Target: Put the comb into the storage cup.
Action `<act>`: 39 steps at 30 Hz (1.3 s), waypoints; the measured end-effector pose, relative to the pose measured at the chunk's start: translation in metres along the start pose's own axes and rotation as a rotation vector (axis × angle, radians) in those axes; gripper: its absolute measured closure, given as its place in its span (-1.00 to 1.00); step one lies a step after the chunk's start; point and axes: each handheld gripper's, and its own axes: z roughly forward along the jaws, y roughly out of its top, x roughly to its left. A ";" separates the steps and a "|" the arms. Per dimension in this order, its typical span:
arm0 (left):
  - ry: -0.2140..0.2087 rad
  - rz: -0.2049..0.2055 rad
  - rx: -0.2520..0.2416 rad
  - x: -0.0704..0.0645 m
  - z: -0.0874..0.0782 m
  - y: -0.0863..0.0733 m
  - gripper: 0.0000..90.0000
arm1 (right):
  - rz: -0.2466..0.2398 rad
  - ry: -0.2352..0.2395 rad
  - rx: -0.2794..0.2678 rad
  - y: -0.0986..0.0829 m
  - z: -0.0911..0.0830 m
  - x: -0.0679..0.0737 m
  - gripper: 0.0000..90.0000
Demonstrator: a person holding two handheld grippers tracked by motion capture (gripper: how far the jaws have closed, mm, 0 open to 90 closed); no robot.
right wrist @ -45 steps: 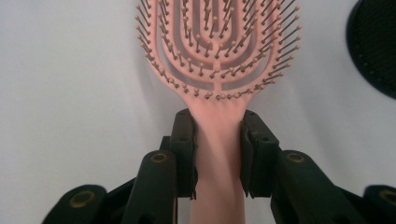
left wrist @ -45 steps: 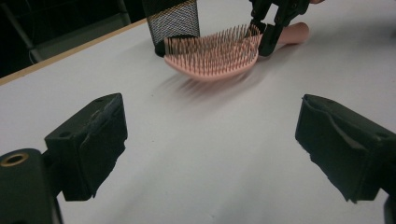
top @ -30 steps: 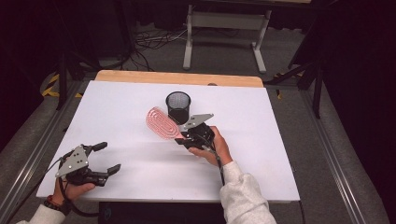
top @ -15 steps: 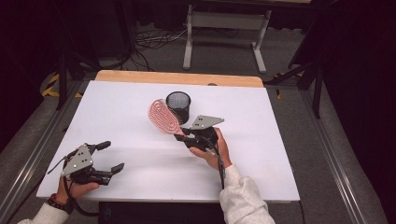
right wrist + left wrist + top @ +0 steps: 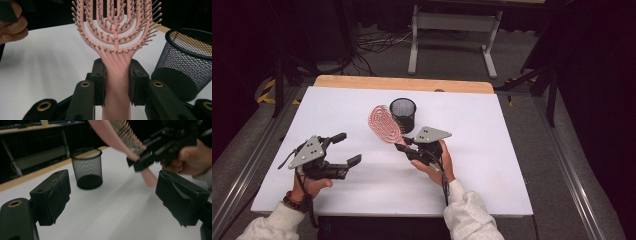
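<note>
A pink vented hairbrush (image 5: 384, 124) (image 5: 115, 27) (image 5: 117, 133) is lifted off the white table (image 5: 492, 130), head tilted up and to the left. My right gripper (image 5: 404, 146) (image 5: 116, 81) is shut on its handle just below the head. A black mesh cup (image 5: 403, 114) (image 5: 87, 168) (image 5: 186, 62) stands upright just behind and right of the brush head. My left gripper (image 5: 346, 148) (image 5: 113, 197) is open at the front left of the table, nothing between its jaws, pointing toward the cup and brush.
A wooden strip (image 5: 402, 84) runs along the table's far edge. Behind it stand a grey metal frame (image 5: 452, 37) and loose cables (image 5: 372, 50) on the floor. Metal rails (image 5: 562, 155) flank the table.
My right gripper has raised the brush off the table and tipped its head upward, closer to the cup. My left gripper has shifted slightly right and forward.
</note>
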 end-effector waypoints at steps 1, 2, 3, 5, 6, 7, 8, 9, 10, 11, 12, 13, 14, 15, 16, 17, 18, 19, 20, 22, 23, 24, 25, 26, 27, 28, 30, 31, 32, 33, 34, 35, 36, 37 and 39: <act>0.001 -0.011 -0.007 -0.002 0.012 0.009 -0.69 | -0.007 -0.007 -0.010 -0.001 0.001 0.003 0.55; -0.005 -0.016 -0.015 -0.003 0.018 0.014 -0.69 | -0.011 -0.013 -0.013 -0.001 0.001 0.003 0.55; -0.002 -0.020 -0.012 -0.004 0.025 0.018 -0.69 | -0.014 -0.015 -0.018 -0.001 0.001 0.004 0.55; -0.002 -0.040 -0.008 -0.005 0.038 0.024 -0.69 | -0.019 -0.023 -0.026 -0.002 0.001 0.006 0.56; 0.005 -0.045 -0.004 -0.006 0.042 0.026 -0.69 | -0.021 -0.022 -0.034 -0.002 0.001 0.006 0.56; -0.004 -0.052 -0.006 -0.006 0.047 0.028 -0.69 | -0.022 -0.020 -0.034 -0.002 0.000 0.006 0.55; -0.011 -0.064 -0.004 -0.008 0.051 0.029 -0.68 | -0.026 -0.031 -0.035 -0.002 0.000 0.007 0.55; -0.011 -0.064 -0.004 -0.008 0.051 0.029 -0.68 | -0.032 -0.040 -0.040 -0.002 -0.001 0.008 0.55; -0.008 -0.063 0.000 -0.010 0.058 0.033 -0.67 | -0.032 -0.034 -0.044 -0.002 -0.001 0.008 0.55; -0.008 -0.063 0.000 -0.010 0.058 0.033 -0.67 | -0.032 -0.034 -0.044 -0.002 -0.001 0.008 0.55; 0.006 -0.070 0.008 -0.012 0.063 0.034 -0.66 | -0.038 -0.053 -0.049 -0.002 -0.002 0.009 0.55; 0.006 -0.070 0.008 -0.012 0.063 0.034 -0.64 | -0.038 -0.053 -0.049 -0.002 -0.002 0.009 0.55; 0.003 -0.082 -0.002 -0.014 0.065 0.036 -0.60 | -0.039 -0.055 -0.051 -0.002 -0.003 0.010 0.55; 0.010 -0.081 -0.006 -0.015 0.066 0.036 -0.57 | -0.044 -0.068 -0.052 -0.002 -0.003 0.010 0.55; 0.020 -0.078 0.001 -0.016 0.067 0.037 -0.54 | -0.052 -0.081 -0.053 -0.002 -0.003 0.012 0.55; 0.021 -0.071 -0.004 -0.017 0.067 0.038 -0.52 | -0.059 -0.082 -0.055 -0.002 -0.003 0.013 0.55; 0.028 -0.067 -0.011 -0.019 0.068 0.037 -0.47 | -0.067 -0.091 -0.060 -0.002 -0.003 0.015 0.55; 0.040 -0.069 -0.006 -0.020 0.067 0.038 -0.43 | -0.076 -0.102 -0.061 -0.001 -0.003 0.017 0.55; 0.043 -0.078 -0.017 -0.021 0.066 0.037 -0.39 | -0.083 -0.106 -0.058 -0.001 -0.002 0.019 0.55; 0.051 -0.084 -0.037 -0.021 0.065 0.036 -0.25 | -0.107 -0.128 -0.055 -0.002 0.000 0.024 0.55; 0.056 -0.088 -0.045 -0.021 0.063 0.035 -0.20 | -0.109 -0.130 -0.056 -0.002 0.001 0.026 0.55; 0.056 -0.088 -0.045 -0.021 0.063 0.035 -0.16 | -0.109 -0.130 -0.056 -0.002 0.001 0.026 0.55; 0.068 -0.102 -0.064 -0.020 0.061 0.034 -0.09 | -0.116 -0.137 -0.063 -0.003 0.004 0.029 0.55; 0.068 -0.102 -0.064 -0.020 0.061 0.034 0.01 | -0.116 -0.137 -0.063 -0.003 0.004 0.029 0.55; 0.075 -0.106 -0.069 -0.020 0.061 0.034 0.01 | -0.120 -0.147 -0.064 -0.003 0.004 0.030 0.55; 0.087 -0.119 -0.072 -0.019 0.060 0.034 0.12 | -0.117 -0.153 -0.061 -0.003 0.006 0.031 0.55; 0.086 -0.121 -0.078 -0.019 0.060 0.033 0.15 | -0.119 -0.165 -0.060 -0.004 0.007 0.033 0.55; 0.085 -0.120 -0.078 -0.019 0.059 0.033 0.16 | -0.118 -0.166 -0.060 -0.004 0.008 0.034 0.55; 0.088 -0.118 -0.075 -0.019 0.059 0.033 0.17 | -0.122 -0.167 -0.059 -0.005 0.009 0.034 0.55; 0.088 -0.118 -0.075 -0.019 0.059 0.033 0.19 | -0.122 -0.167 -0.059 -0.005 0.009 0.034 0.55; 0.081 -0.117 -0.080 -0.020 0.058 0.033 0.21 | -0.127 -0.177 -0.053 -0.005 0.010 0.036 0.55; 0.081 -0.120 -0.084 -0.020 0.057 0.033 0.21 | -0.127 -0.177 -0.053 -0.005 0.010 0.036 0.55; 0.070 -0.113 -0.089 -0.020 0.056 0.033 0.24 | -0.133 -0.183 -0.052 -0.005 0.011 0.037 0.55; 0.067 -0.108 -0.085 -0.020 0.056 0.033 0.26 | -0.136 -0.185 -0.050 -0.005 0.011 0.037 0.55; 0.055 -0.105 -0.088 -0.020 0.055 0.033 0.28 | -0.137 -0.186 -0.045 -0.005 0.012 0.038 0.55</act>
